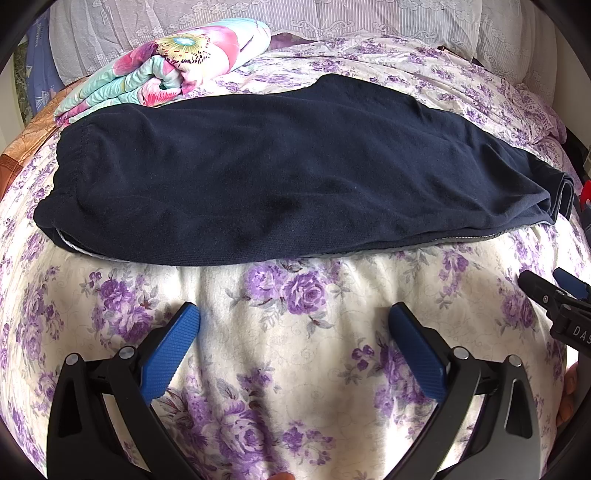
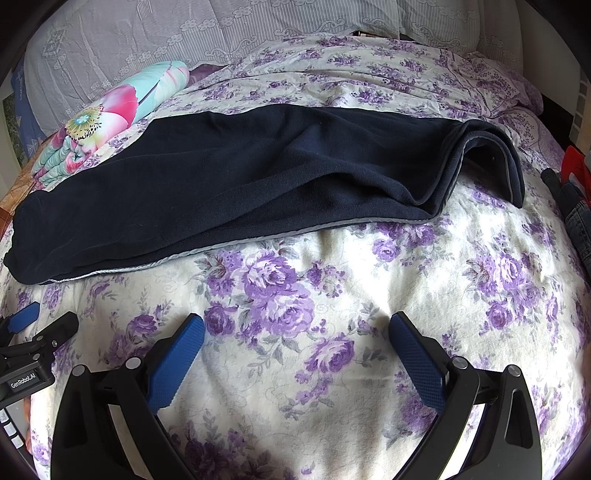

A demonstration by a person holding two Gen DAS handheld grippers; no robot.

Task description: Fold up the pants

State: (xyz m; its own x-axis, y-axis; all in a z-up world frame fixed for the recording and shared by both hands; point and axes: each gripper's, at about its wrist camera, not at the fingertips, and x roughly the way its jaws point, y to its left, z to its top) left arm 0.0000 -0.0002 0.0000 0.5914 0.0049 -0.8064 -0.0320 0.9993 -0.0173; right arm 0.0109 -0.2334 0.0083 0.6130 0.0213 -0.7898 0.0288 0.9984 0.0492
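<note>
Pants: the navy pants are laid across the bed, waistband at the left, leg ends doubled over at the right, far of both grippers.
Fingers: the left gripper and right gripper are held spread, empty, above the sheet.
Risk: the loose, humped right fold could be dragged open if only its top layer is pinched; the soft sheet could be caught too.
Surface: a purple-flowered sheet, wrinkled.
Room: a folded floral quilt is seen far left, lace pillows behind.
</note>
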